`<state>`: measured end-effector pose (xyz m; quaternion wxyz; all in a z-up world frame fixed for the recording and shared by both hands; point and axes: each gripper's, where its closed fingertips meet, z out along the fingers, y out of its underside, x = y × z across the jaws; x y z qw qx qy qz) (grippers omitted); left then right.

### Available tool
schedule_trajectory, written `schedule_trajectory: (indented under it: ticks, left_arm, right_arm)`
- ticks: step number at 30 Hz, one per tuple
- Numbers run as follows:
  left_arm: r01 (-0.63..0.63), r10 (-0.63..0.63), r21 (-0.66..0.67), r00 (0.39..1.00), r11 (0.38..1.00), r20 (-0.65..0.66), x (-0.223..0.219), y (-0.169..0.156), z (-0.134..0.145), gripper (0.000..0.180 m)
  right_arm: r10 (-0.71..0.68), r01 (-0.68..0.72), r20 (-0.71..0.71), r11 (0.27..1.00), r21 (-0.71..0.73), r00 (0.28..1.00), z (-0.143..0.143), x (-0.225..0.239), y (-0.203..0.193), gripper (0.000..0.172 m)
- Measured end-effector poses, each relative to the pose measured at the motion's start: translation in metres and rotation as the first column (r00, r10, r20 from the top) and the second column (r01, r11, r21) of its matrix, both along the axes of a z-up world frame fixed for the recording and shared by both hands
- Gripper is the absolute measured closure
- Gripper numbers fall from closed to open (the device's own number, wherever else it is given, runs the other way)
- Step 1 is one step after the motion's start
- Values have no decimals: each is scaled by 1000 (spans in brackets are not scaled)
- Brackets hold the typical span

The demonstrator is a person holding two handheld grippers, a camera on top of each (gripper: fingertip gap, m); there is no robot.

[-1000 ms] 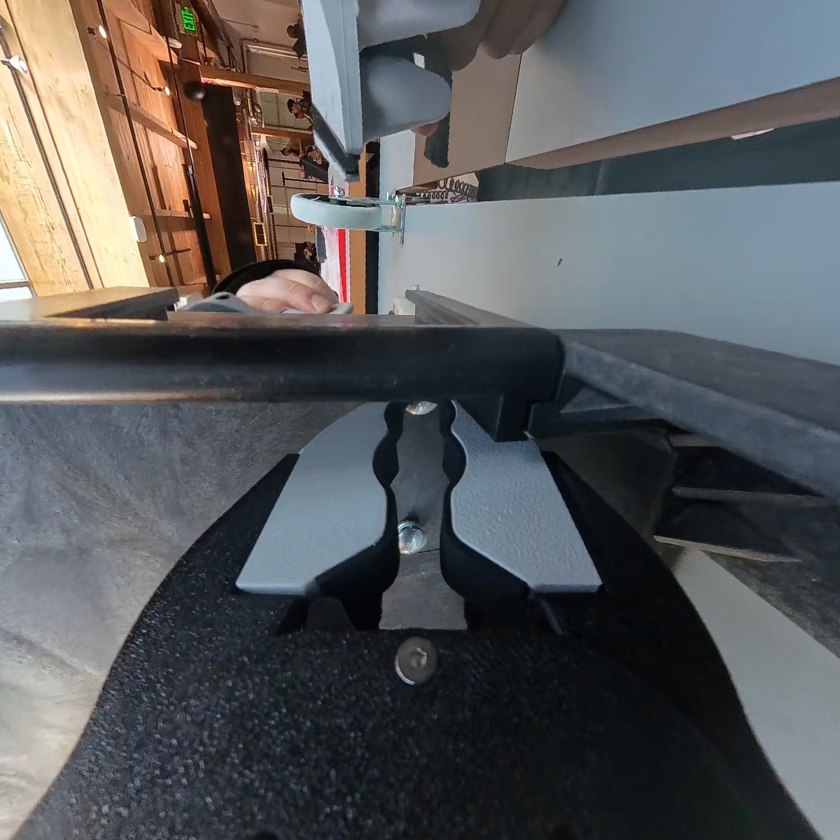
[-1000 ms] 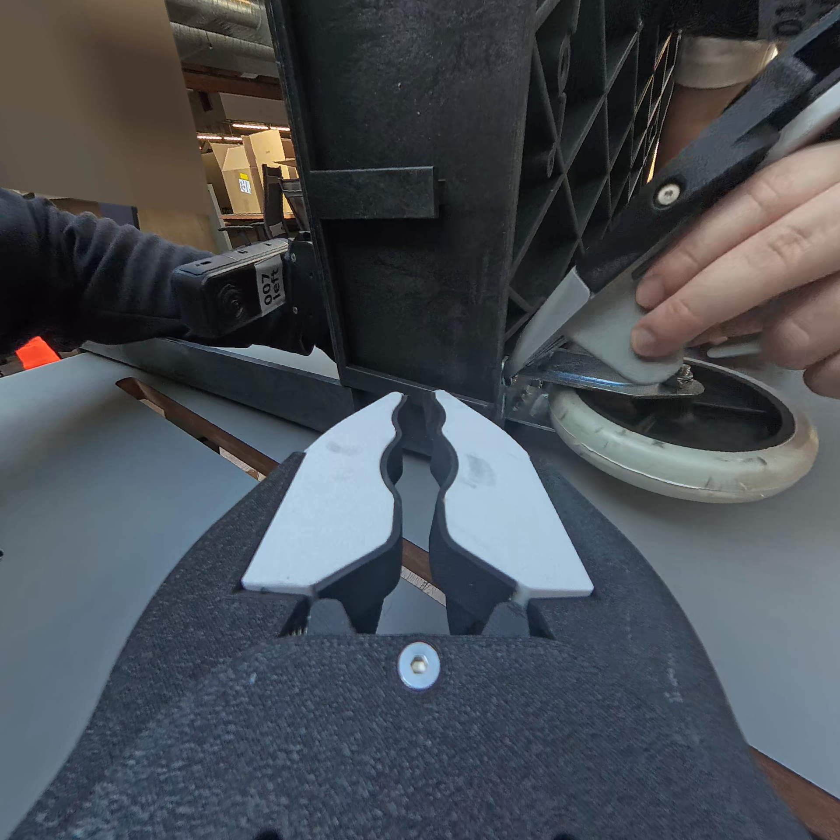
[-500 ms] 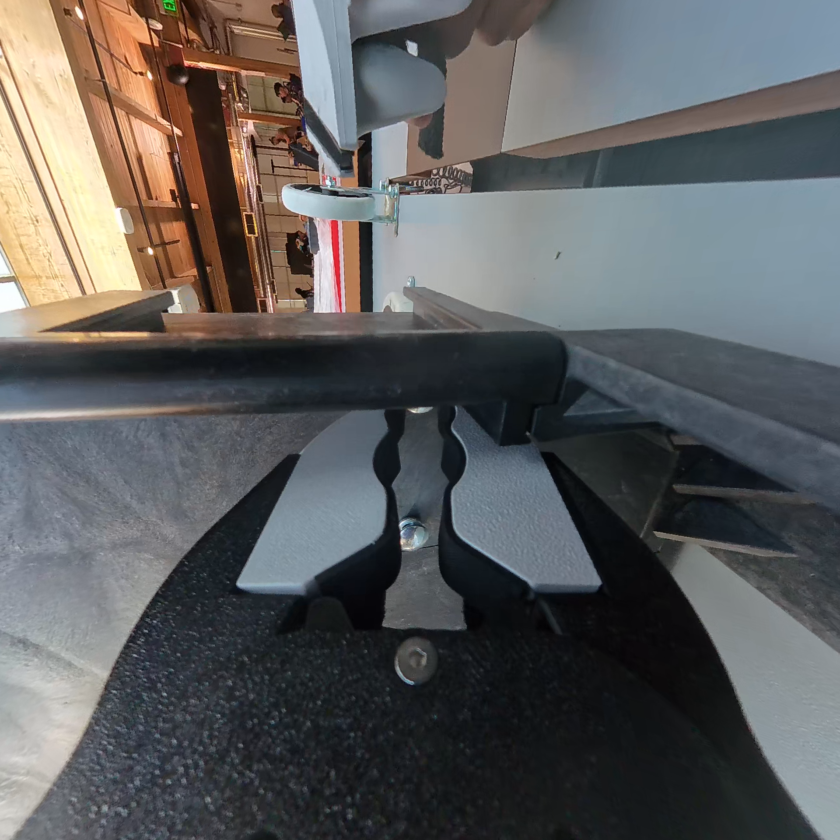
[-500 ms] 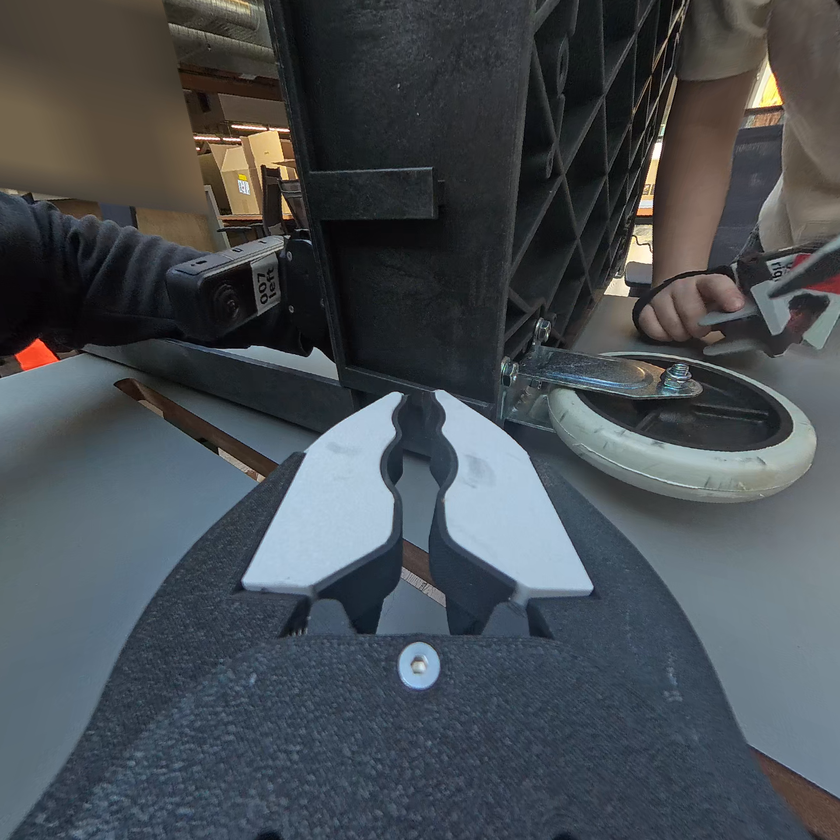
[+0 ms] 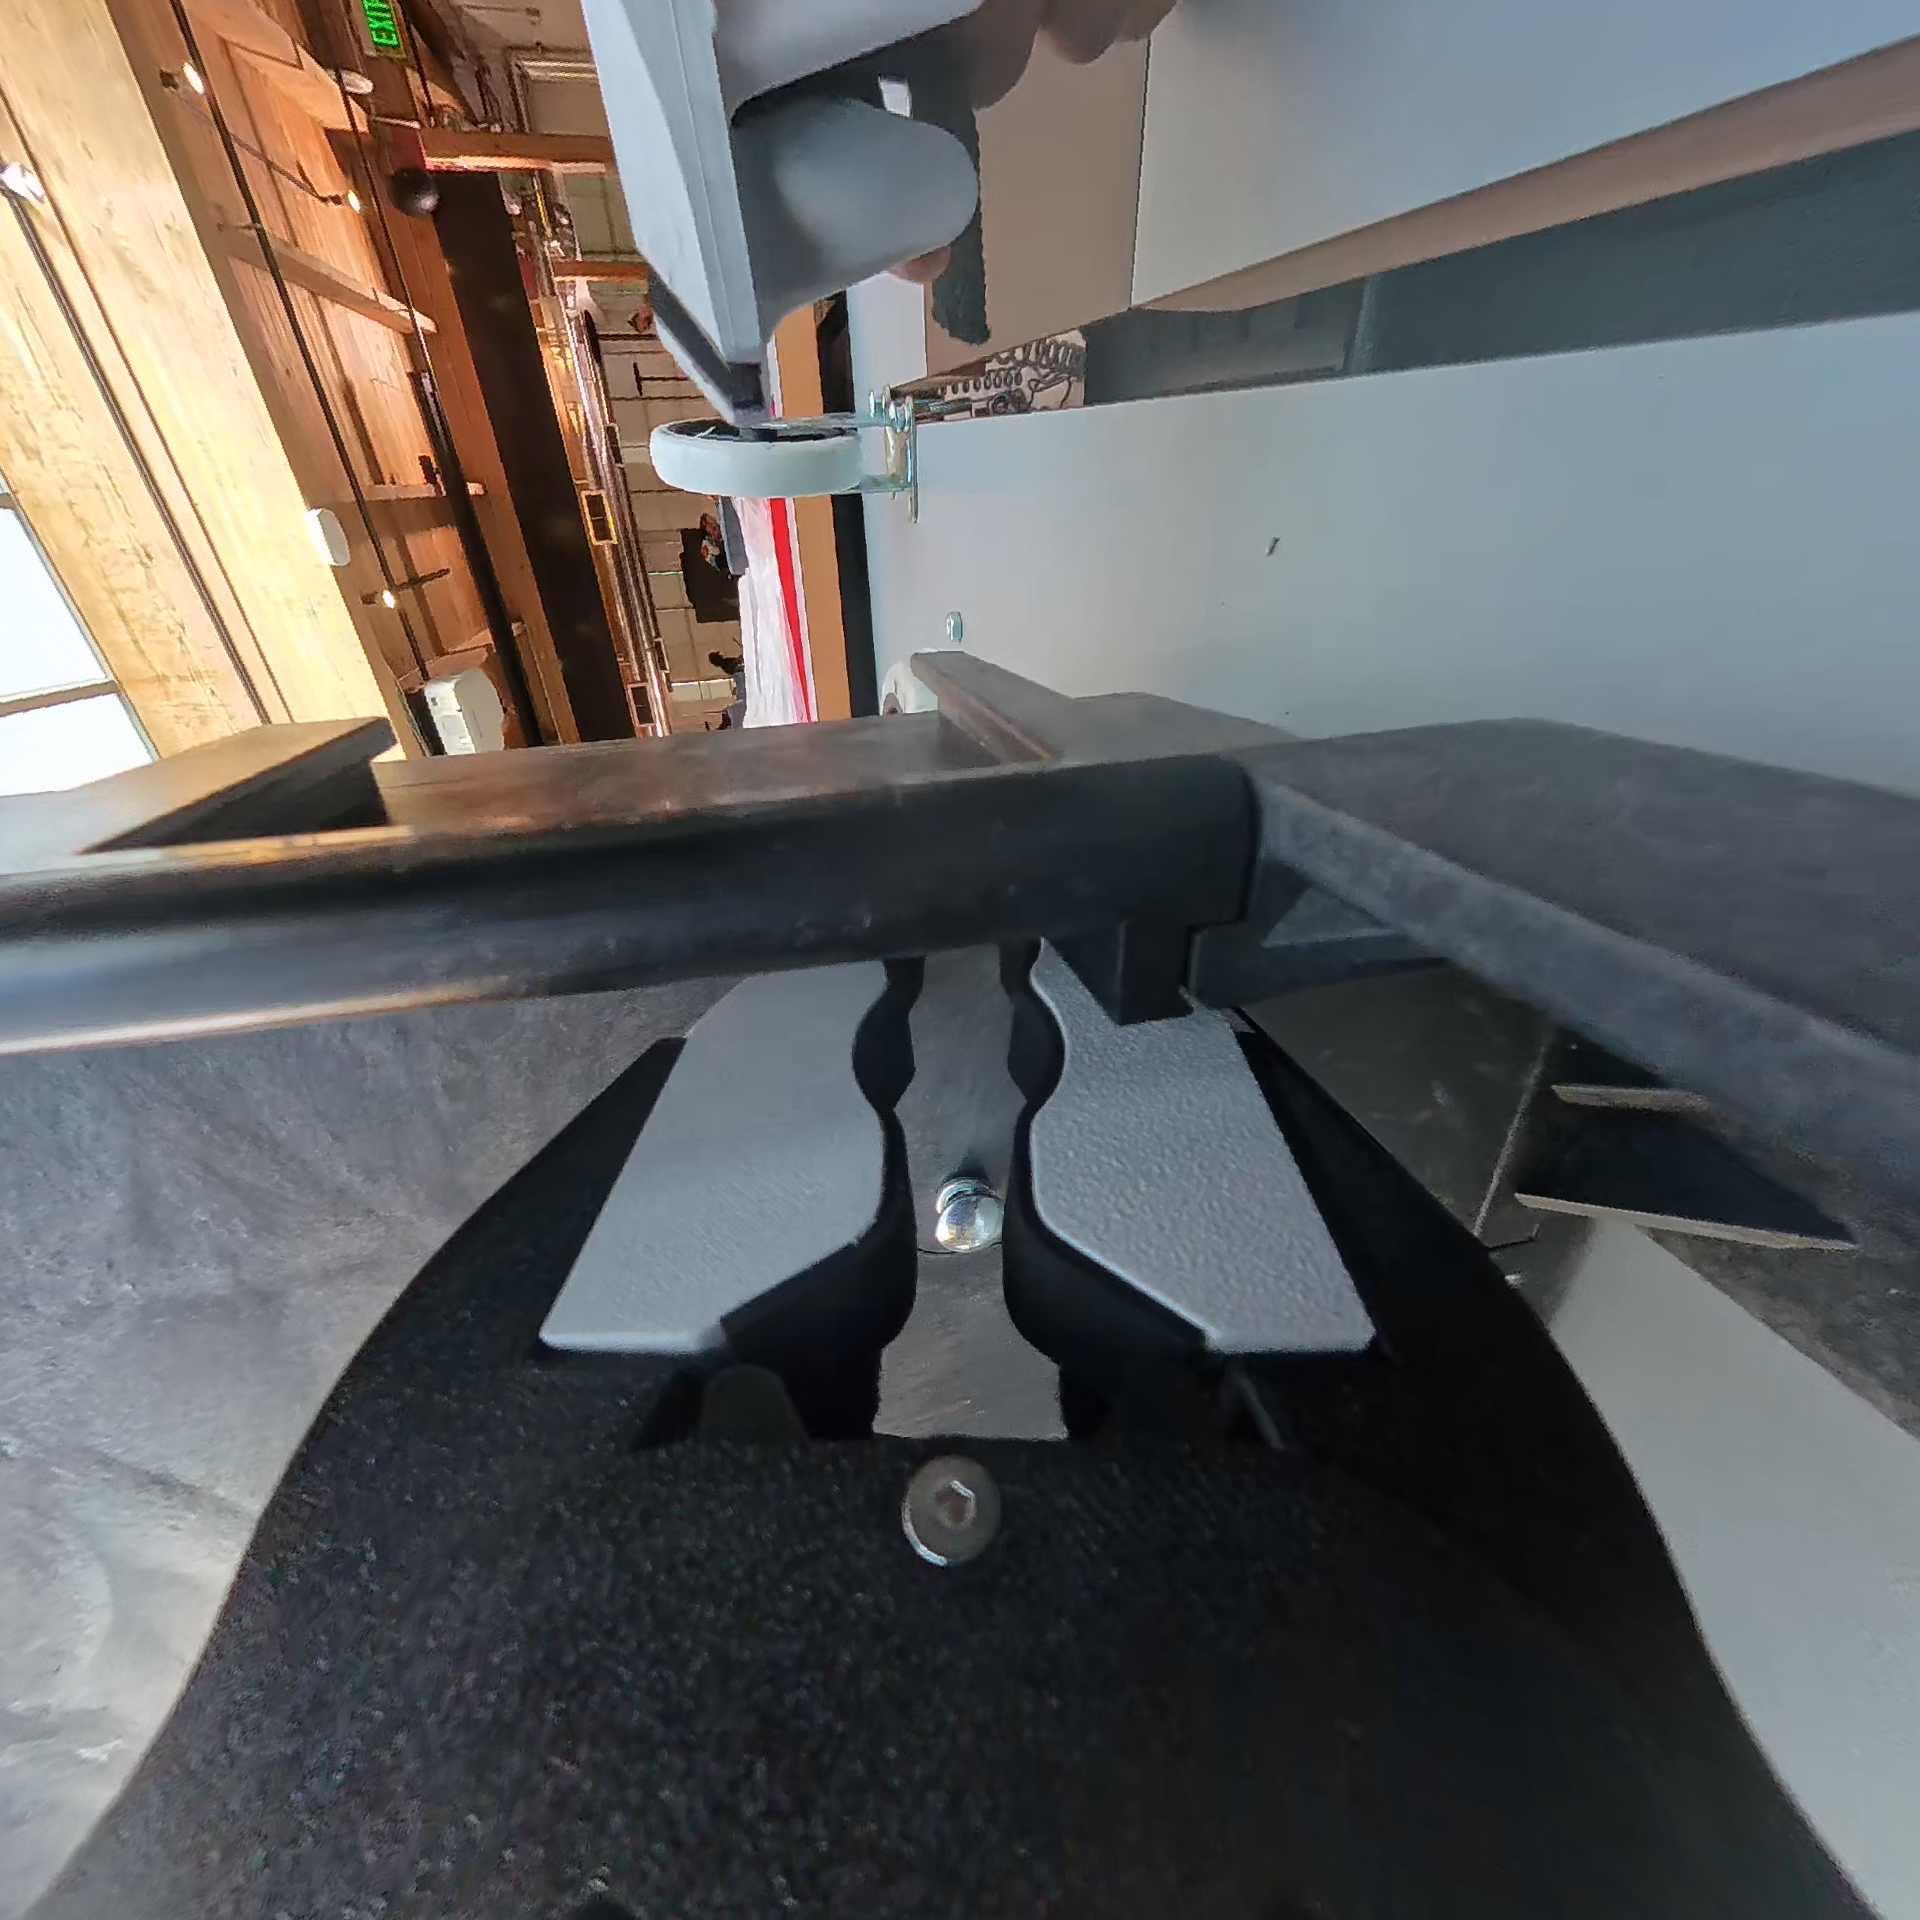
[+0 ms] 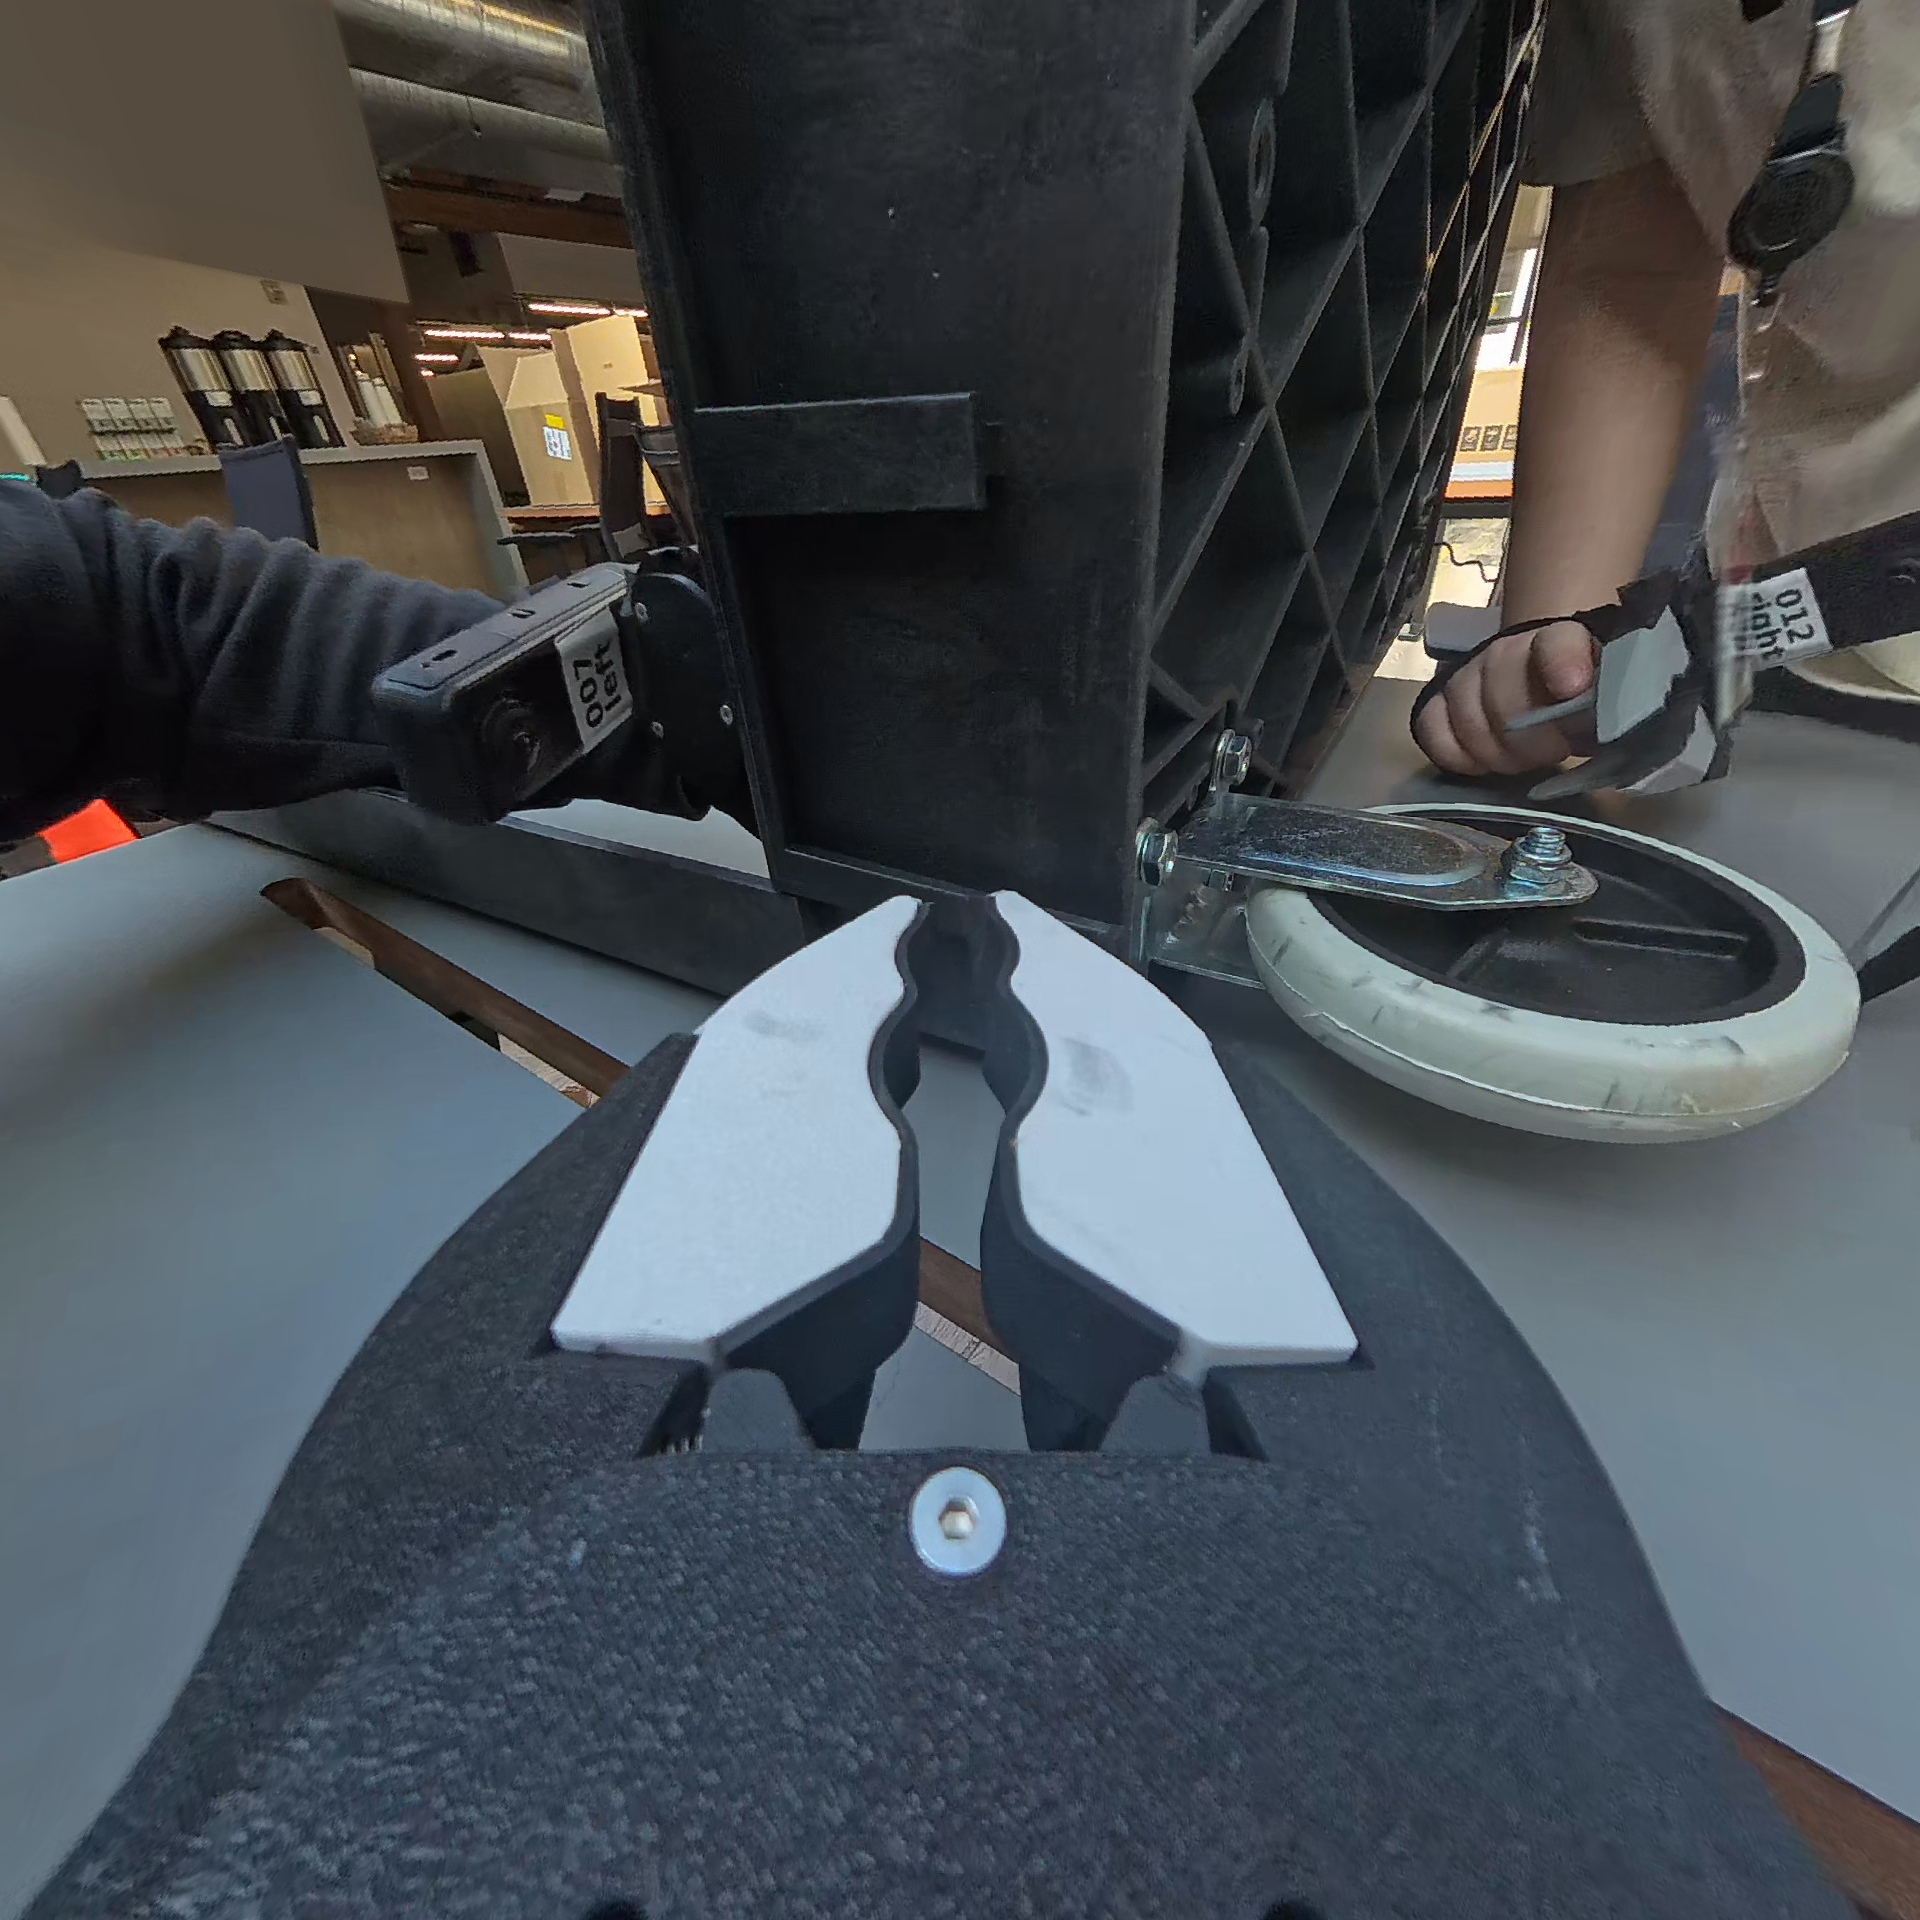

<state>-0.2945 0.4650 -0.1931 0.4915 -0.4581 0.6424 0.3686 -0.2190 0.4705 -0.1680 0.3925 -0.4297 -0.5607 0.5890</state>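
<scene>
Cart point(image 6: 935, 312), black ribbed plastic, is stood on edge on the grey table point(image 6: 208, 1143), a caster point(image 6: 1558, 997) lying flat beside its foot. It is judged heavy, stiff and apt to tip; rims are the sound holds. Right gripper point(image 6: 958, 914) is clamped on the cart's bottom rim. Left gripper point(image 5: 961, 966) tips are hidden behind the cart's edge bar point(image 5: 623, 883): grip cannot be told. No containers are seen

Right gripper point(image 6: 958, 920): black textured body, 2 light-grey fingers point(image 6: 769, 1132) with wavy black pads, 1 silver hex screw point(image 6: 956, 1524). Left gripper point(image 6: 582, 691): black, white label. Black fleece sleeve point(image 6: 177, 644).
</scene>
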Motion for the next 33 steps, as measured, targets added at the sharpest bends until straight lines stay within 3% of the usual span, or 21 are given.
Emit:
schedule_trajectory:
  ticks: [11,33]
  left_arm:
    - [-13,14,25,1000,1000,-12,-2,-1,1,166]
    - [-7,5,29,998,1000,61,-4,-1,1,166]
  right_arm:
    - [-76,74,-54,997,-29,996,10,11,13,166]
    - [-66,71,54,993,-92,996,-3,-2,17,166]
